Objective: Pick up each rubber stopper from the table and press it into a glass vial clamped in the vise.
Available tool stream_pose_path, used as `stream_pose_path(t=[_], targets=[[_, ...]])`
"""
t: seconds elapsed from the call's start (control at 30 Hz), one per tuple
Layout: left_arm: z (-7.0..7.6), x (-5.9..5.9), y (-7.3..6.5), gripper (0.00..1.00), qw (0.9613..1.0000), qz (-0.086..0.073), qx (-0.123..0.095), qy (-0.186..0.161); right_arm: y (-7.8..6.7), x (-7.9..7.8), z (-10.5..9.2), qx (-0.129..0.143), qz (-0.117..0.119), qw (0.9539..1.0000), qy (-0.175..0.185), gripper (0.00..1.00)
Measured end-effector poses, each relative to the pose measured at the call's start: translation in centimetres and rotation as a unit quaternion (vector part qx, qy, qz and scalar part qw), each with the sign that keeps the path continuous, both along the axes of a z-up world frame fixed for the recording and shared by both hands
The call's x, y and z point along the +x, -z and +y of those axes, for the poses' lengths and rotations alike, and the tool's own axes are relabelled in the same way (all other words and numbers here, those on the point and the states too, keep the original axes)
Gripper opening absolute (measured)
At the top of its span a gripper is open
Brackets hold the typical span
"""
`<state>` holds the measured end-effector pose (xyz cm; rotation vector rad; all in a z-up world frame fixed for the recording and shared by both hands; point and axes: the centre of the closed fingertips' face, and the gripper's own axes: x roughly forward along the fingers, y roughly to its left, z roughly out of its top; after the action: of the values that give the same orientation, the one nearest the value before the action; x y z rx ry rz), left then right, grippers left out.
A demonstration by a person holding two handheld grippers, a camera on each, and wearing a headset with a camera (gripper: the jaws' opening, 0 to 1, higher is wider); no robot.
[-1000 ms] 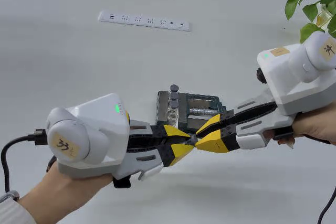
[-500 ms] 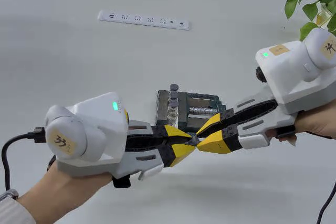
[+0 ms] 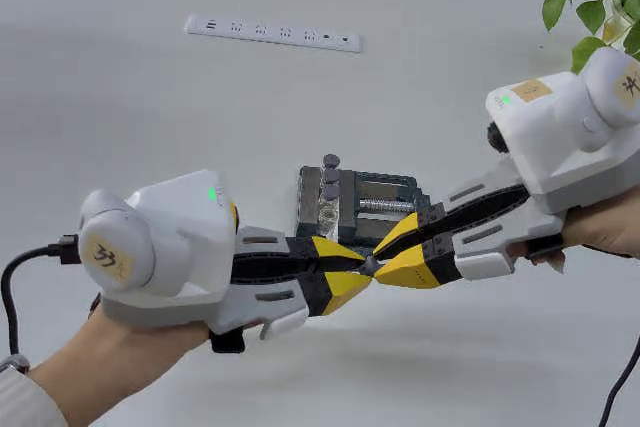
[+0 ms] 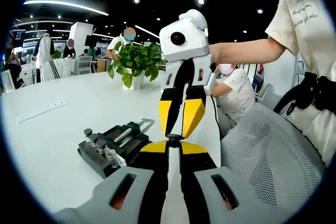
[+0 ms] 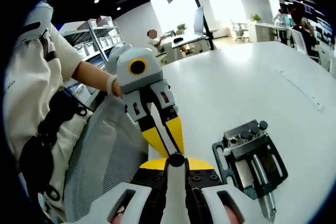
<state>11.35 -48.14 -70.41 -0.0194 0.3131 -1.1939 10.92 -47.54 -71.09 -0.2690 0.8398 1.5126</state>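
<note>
A small dark rubber stopper [image 3: 369, 267] hangs above the table, pinched between the tips of both grippers, which meet nose to nose. My left gripper [image 3: 358, 273] comes in from the left, my right gripper [image 3: 380, 261] from the right, and both sets of jaws are closed to a point on the stopper. In the left gripper view the stopper [image 4: 173, 138] sits at my own tips; in the right gripper view the stopper [image 5: 176, 159] does too. Just behind stands the dark vise [image 3: 375, 197], clamping a row of glass vials [image 3: 328, 209] with grey stoppers on top.
A white power strip [image 3: 272, 35] lies at the far side of the table. A potted plant [image 3: 600, 2] stands at the right rear. A grey mesh chair [image 4: 262, 156] is at the table's near edge. The vise [image 4: 113, 145] [image 5: 252, 153] lies below the grippers.
The two grippers stay tip to tip on the stopper. The left hand has drifted slightly left and up; nothing has been let go.
</note>
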Motion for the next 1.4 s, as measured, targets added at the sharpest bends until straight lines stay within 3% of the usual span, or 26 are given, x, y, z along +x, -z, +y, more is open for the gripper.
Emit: stream_pose_path(t=[0.5, 1.17, 1.4], targets=[[0.03, 0.02, -0.02, 0.03, 0.9999, 0.007, -0.010, -0.011, -0.01, 0.30, -0.24, -0.001, -0.007, 1.0000, -0.002, 0.06], [-0.17, -0.15, -0.21, 0.05, 0.9998, -0.004, -0.011, -0.013, -0.21, 0.00, -0.09, -0.010, -0.007, 0.9999, -0.002, 0.05], [0.46, 0.16, 0.13, 0.23, 0.9997, 0.002, -0.001, -0.026, 0.02, 0.41, -0.28, -0.019, -0.002, 0.9998, 0.005, 0.05]])
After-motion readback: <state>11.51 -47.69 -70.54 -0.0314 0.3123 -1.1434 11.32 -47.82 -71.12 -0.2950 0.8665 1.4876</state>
